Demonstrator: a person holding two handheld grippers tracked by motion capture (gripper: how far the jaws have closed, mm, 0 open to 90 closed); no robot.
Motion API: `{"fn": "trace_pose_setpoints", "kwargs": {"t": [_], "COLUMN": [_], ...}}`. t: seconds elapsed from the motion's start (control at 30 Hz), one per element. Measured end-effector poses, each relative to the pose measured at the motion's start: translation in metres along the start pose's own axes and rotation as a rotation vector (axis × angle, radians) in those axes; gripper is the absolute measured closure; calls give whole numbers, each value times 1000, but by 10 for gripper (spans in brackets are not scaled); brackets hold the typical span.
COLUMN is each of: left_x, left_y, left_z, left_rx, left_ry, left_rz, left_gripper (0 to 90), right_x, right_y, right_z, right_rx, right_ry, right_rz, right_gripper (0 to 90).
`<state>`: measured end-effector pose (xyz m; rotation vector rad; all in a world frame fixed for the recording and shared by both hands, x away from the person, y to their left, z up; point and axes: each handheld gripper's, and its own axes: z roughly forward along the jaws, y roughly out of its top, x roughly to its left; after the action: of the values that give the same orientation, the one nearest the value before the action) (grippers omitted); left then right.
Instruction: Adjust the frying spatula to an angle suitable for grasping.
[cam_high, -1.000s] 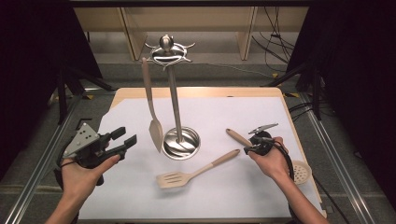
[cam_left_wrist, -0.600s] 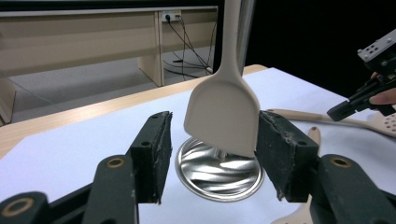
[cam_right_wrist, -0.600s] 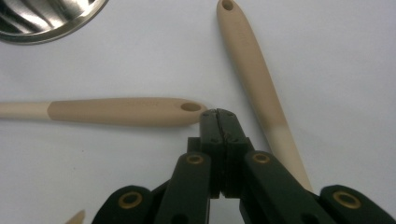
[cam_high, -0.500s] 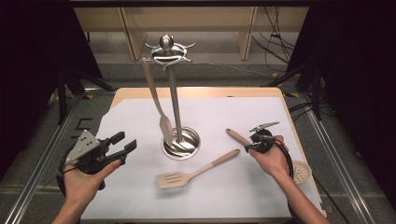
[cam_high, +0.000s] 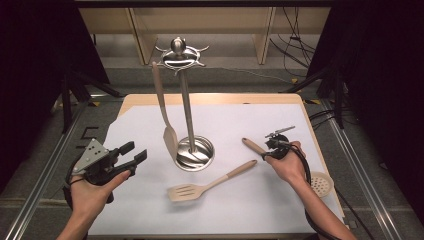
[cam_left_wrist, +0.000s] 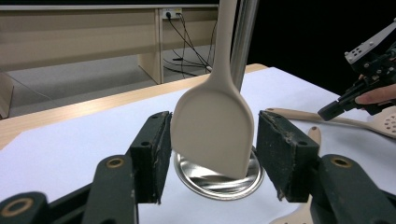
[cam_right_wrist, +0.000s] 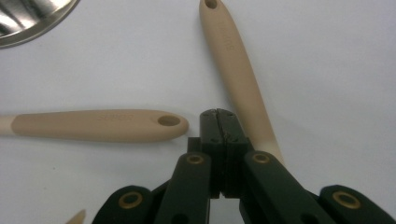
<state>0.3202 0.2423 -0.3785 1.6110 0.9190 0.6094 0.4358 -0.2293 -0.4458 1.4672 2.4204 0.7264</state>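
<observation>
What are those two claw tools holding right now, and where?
Nothing. The left gripper is open, the hanging spatula beyond its jaws. The right gripper is shut empty, above a handle on the table.

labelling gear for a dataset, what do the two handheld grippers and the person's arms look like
Both are black two-jaw tools. The left gripper carries a grey three-cornered plate with small holes on top. Its pads are thick, dark and worn, on linkage arms with brass-coloured pivot rings. The right gripper has a small grey bracket on top and a black cable looping past the wrist. Forearms are bare, no sleeves visible.
</observation>
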Motion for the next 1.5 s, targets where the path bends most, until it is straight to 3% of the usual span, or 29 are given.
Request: {"fn": "trace_pose_setpoints", "kwargs": {"t": [0.17,0.2,0.3,0.4,0.47,0.53,0.57,0.67,0.73,0.77,0.83,0.97,1.07,1.13,1.17,1.23,1.3,1.37,1.4,1.43,1.47,1.5], "left_x": [1,1,1,-1,1,0,1,1,1,1,2,2,3,3,2,2,0,-1,1,-1,1,0], "left_y": [-4,-4,-6,-6,-6,-6,-7,-7,-8,-8,-8,-9,-9,-10,-10,-11,-12,-14,-13,-15,-15,-15], "left_z": [2,1,3,2,3,3,5,4,4,4,4,4,5,6,6,8,7,9,11,10,12,12], "left_rx": [13,34,25,43,35,41,28,45,46,49,48,56,58,59,66,61,85,88,86,100,93,106], "left_ry": [-9,-3,-21,0,-28,-14,-31,-17,-15,-14,-19,-13,-16,-21,-18,-31,-17,-39,-47,-38,-58,-53], "left_rz": [1,0,6,-6,24,8,18,16,15,15,16,9,13,15,10,14,0,6,40,18,49,43], "left_gripper": [444,444,443,443,442,442,442,442,442,442,441,439,438,437,437,437,437,436,435,436,436,436], "right_x": [0,1,3,4,5,3,3,3,3,2,5,6,8,14,16,26,33,44,50,54,57,62], "right_y": [2,3,4,6,7,8,8,8,7,7,7,8,8,7,6,5,5,4,3,2,1,0], "right_z": [7,9,14,18,20,21,21,24,25,27,25,26,26,26,27,25,26,24,23,22,22,22], "right_rx": [18,22,44,52,55,56,64,73,79,67,85,82,85,104,86,116,99,114,120,118,113,115], "right_ry": [1,4,8,8,3,1,8,19,31,34,30,36,69,98,111,109,132,137,130,138,150,151], "right_rz": [1,-6,-7,-10,-6,-23,-22,-21,-33,-64,-49,-81,-100,-70,-104,-92,-120,-107,-104,-118,-141,-130], "right_gripper": [900,900,900,900,900,900,900,900,900,900,900,900,900,900,900,900,900,900,900,900,900,900]}}
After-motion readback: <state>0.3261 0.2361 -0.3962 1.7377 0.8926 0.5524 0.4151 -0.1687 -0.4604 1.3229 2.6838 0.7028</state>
